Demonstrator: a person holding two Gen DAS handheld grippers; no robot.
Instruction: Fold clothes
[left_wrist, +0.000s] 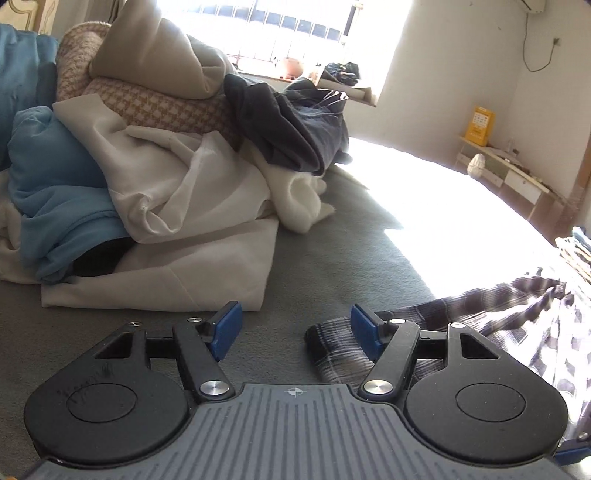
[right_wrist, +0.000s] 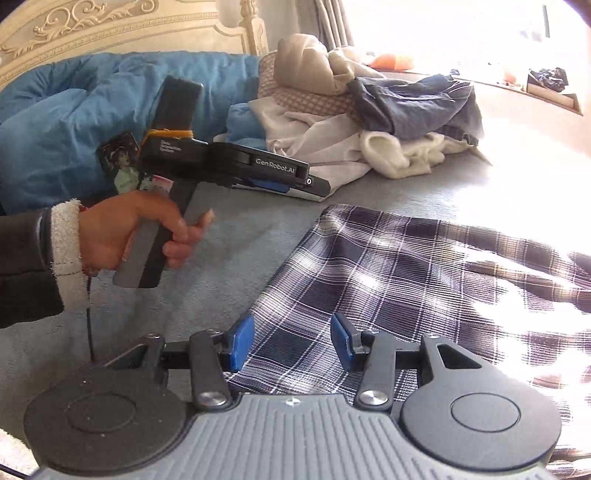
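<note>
A dark blue and white plaid shirt (right_wrist: 388, 280) lies spread flat on the grey bed cover. My right gripper (right_wrist: 291, 341) hovers open over its near left corner, with nothing between the blue pads (right_wrist: 240, 341). My left gripper (left_wrist: 295, 330) is also open and empty; a corner of the plaid shirt (left_wrist: 336, 350) lies under its right finger. In the right wrist view the left gripper (right_wrist: 314, 186) is held by a hand (right_wrist: 136, 229) to the left of the shirt, above the bed.
A heap of unfolded clothes (left_wrist: 166, 177) in cream, light blue and dark navy is piled behind the shirt against a houndstooth cushion (left_wrist: 155, 107). A blue duvet (right_wrist: 74, 122) and carved headboard (right_wrist: 110, 22) stand at the left. Bright sunlight washes out the bed's right side (left_wrist: 443, 206).
</note>
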